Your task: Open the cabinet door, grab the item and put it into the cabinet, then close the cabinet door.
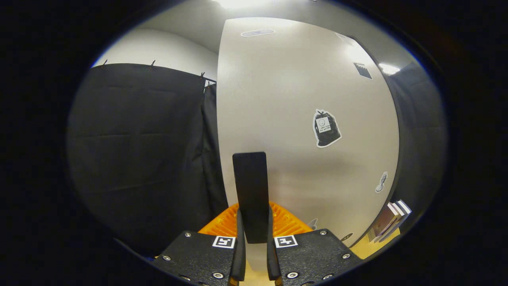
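- Handle of the cabinet door: flat, dark, upright bar, sitting between the two fingers of the gripper, its lower end down in the gap between them.
- Gripper clenched on the handle; both fingers lie against its sides, one on each side, with no visible slack.
- Cabinet door: large pale panel directly beyond the fingers, seen close up; its left edge runs vertically just left of the handle. Whether it is ajar or flush with the cabinet cannot be told.
- Stickers on the door face: one shaped like a tied dark bag up and right of the handle, a small pale one lower right, a dark square one near the top right.
- Orange ribbed item just behind the fingers, at the foot of the door; what it is cannot be told.
- Stack of books leaning at the lower right, past the door's right edge, on a yellowish worktop.
- Black cloth wall to the left of the door.
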